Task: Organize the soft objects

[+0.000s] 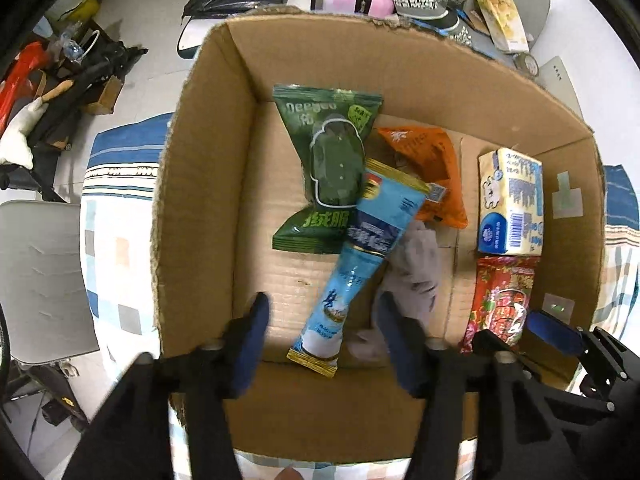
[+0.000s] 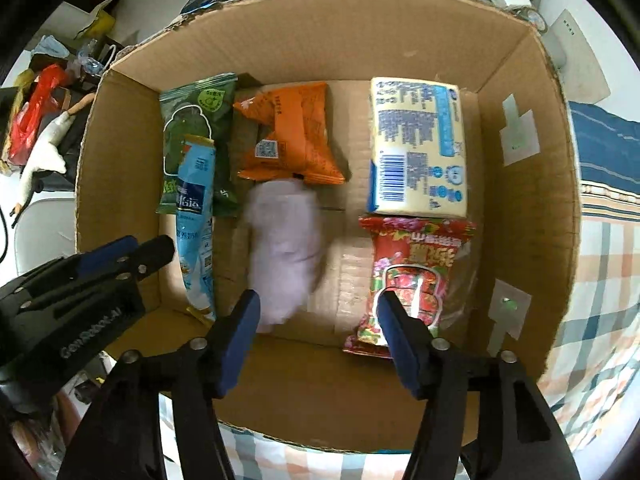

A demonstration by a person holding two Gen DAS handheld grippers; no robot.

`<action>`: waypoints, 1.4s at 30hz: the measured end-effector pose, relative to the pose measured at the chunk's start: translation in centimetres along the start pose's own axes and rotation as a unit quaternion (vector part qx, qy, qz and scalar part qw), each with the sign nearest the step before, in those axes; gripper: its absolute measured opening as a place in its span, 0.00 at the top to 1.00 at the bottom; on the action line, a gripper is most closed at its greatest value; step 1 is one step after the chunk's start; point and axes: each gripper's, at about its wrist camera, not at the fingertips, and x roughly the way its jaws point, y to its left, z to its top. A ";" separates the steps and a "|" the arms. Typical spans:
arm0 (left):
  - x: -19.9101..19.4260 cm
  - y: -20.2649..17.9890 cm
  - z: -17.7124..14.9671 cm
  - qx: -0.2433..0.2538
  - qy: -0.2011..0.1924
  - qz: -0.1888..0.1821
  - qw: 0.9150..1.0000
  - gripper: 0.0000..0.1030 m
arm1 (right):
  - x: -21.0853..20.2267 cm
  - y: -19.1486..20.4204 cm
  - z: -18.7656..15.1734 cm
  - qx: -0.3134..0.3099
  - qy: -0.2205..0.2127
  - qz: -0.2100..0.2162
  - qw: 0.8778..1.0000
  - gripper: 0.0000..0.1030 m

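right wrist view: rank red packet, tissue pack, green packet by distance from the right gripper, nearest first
From the right gripper:
1. Red packet, box's right side, partly behind the gripper's right finger.
2. Tissue pack, right side, just beyond the red packet.
3. Green packet, far left corner of the box, partly under the blue packet.

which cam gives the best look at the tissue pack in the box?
Right wrist. The tissue pack sits large and near-flat to the lens, with its barcode and blue print in full view and nothing over it. In the left wrist view the same pack is smaller, off to the right and seen at an angle inside the cardboard box.
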 end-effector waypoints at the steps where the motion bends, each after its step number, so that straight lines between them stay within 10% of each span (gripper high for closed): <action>1: -0.2 0.2 -0.2 -0.003 -0.002 -0.002 1.000 0.31 | 0.0 0.0 0.0 0.000 -0.001 -0.002 1.000 0.35; 9: -2.2 0.9 -1.4 -0.014 -0.030 0.000 0.999 0.07 | -0.9 -1.2 -1.1 0.002 -0.010 -0.028 1.000 0.01; 26: -9.6 0.1 -6.6 0.000 -0.137 0.034 0.990 0.01 | -5.2 -1.7 -5.6 0.004 -0.058 -0.046 0.997 0.00; 42: -25.0 -0.3 -19.1 -0.007 -0.297 0.032 0.954 0.01 | -21.2 0.0 -17.9 -0.032 -0.238 -0.032 0.970 0.00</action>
